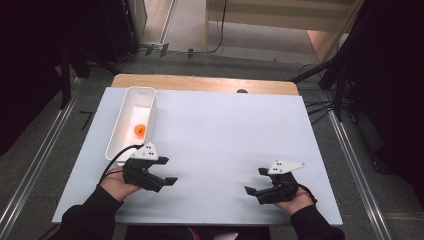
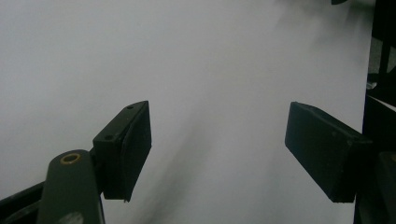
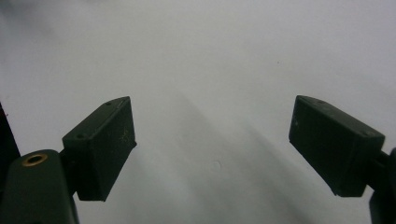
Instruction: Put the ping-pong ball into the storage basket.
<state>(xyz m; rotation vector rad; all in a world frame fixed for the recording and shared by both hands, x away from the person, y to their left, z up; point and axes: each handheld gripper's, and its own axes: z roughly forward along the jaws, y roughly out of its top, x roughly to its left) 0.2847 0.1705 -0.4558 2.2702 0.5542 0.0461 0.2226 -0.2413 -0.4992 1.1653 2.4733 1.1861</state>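
Observation:
A small orange ball [image 1: 140, 129] lies inside a long white bin [image 1: 151, 118] at the left of the white table top [image 1: 230, 135]. My left gripper [image 1: 167, 171] rests near the table's front edge, just below the bin's near end, open and pointing right. Its jaws stand wide apart over bare white surface in the left gripper view [image 2: 217, 149]. My right gripper [image 1: 256, 181] sits at the front right, open and pointing left. Nothing lies between its jaws in the right gripper view [image 3: 212, 149].
A wooden strip [image 1: 205, 82] runs along the table's far edge. Dark stands and cables [image 1: 325, 107] flank the table on the floor. Metal floor rails [image 1: 30, 170] run along both sides.

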